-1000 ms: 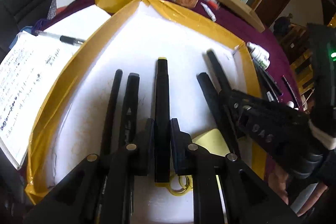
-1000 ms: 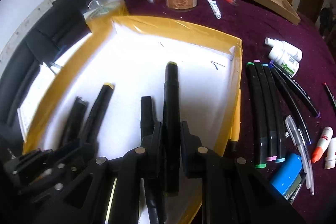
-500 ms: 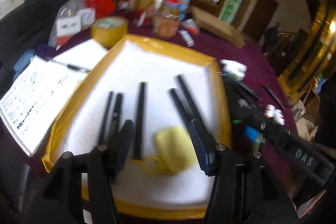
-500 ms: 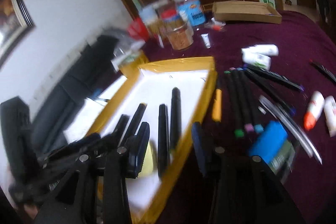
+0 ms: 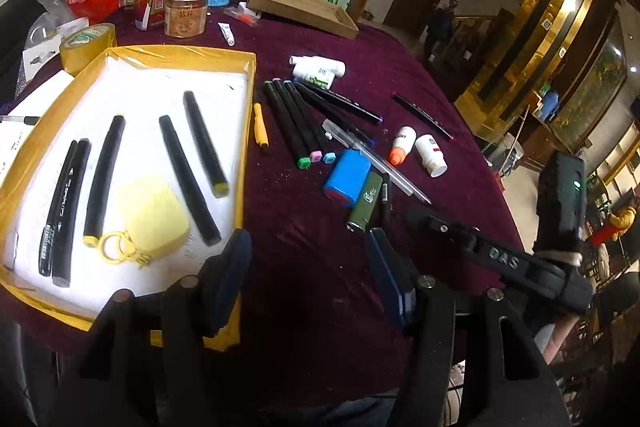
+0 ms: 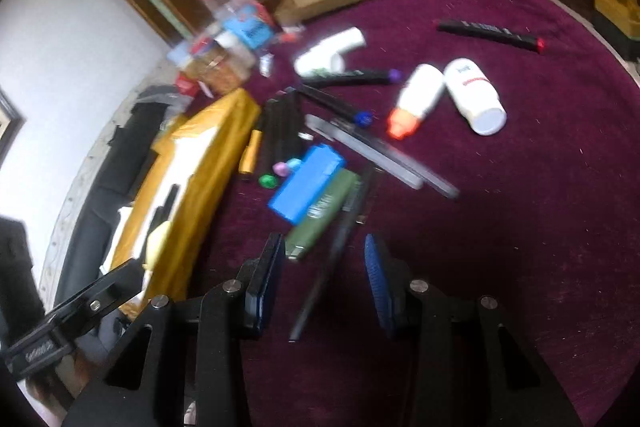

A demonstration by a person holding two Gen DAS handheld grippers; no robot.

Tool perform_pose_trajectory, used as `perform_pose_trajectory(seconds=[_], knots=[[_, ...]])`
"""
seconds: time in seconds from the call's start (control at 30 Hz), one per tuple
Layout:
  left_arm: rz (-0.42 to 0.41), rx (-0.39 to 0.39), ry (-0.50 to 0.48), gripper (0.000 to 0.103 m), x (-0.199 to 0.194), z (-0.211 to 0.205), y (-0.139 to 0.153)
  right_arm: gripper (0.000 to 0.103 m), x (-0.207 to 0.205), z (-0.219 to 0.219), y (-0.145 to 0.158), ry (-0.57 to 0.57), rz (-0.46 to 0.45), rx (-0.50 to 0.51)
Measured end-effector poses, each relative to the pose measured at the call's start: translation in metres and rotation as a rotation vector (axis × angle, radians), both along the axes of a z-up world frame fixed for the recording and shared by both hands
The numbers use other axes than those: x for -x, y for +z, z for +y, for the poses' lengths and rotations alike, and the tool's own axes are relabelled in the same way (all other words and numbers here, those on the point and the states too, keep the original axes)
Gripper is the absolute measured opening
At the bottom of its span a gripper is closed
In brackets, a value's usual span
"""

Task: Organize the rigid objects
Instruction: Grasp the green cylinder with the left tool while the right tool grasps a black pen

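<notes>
Maroon tablecloth [image 5: 400,75]: covers the round table under both tongs. Yellow-rimmed white tray [image 5: 248,87]: ahead and left of the left gripper [image 5: 308,267], whose left finger [image 5: 230,267] overlaps the tray's near right corner; holds five black markers [image 5: 188,179] lying side by side and a pale yellow case with a ring [image 5: 154,215]. Left gripper: jaws wide and opening further, nothing between them, bare cloth beneath. Right gripper [image 6: 324,283]: jaws apart, empty-handed; a thin black pen [image 6: 332,255] lies on the cloth running into the gap, pads clear of it; this view is blurred. Blue rectangular case [image 5: 348,177]: ahead of the left gripper, just right of its centre line, touching a dark green lighter-shaped item [image 5: 366,201]. Three black markers with green, pink and blue caps [image 5: 294,123]: on the cloth just right of the tray, side by side. Two white bottles [image 5: 418,151], one orange-tipped: further right, well ahead of the right gripper. Clear ballpoint pen [image 5: 376,159]: slanting beside the blue case. Small yellow pen [image 5: 260,125]: between tray wall and capped markers.
</notes>
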State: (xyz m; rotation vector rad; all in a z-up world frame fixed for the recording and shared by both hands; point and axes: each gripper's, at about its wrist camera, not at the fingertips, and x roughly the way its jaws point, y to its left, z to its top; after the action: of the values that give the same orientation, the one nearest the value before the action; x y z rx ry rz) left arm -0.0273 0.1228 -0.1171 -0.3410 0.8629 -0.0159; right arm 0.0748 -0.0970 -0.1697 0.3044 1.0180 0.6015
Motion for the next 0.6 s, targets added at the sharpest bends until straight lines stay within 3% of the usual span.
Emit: perform_pose_trajectory(seconds=[0.07,0.2,0.33,0.4,0.6], knots=[[0.002,-0.008,0.006,0.058,0.001,-0.002,0.0,0.036,-0.002,0.002,-0.005,-0.007,0.025,0.04],[0.007,-0.022,0.001,0.058,0.0,-0.004,-0.002,0.023,0.0,0.024,-0.012,0.028,0.026,0.139],[0.013,-0.023,-0.005,0.058,-0.003,-0.002,-0.002,0.021,0.001,0.042,-0.014,-0.018,-0.025,0.284],[0.013,-0.023,-0.014,0.058,-0.006,-0.003,-0.002,0.014,0.005,0.051,-0.013,-0.024,-0.07,0.358],[0.039,-0.072,-0.113,0.058,-0.026,-0.026,-0.003,0.008,0.017,0.024,-0.011,-0.04,-0.067,0.347]])
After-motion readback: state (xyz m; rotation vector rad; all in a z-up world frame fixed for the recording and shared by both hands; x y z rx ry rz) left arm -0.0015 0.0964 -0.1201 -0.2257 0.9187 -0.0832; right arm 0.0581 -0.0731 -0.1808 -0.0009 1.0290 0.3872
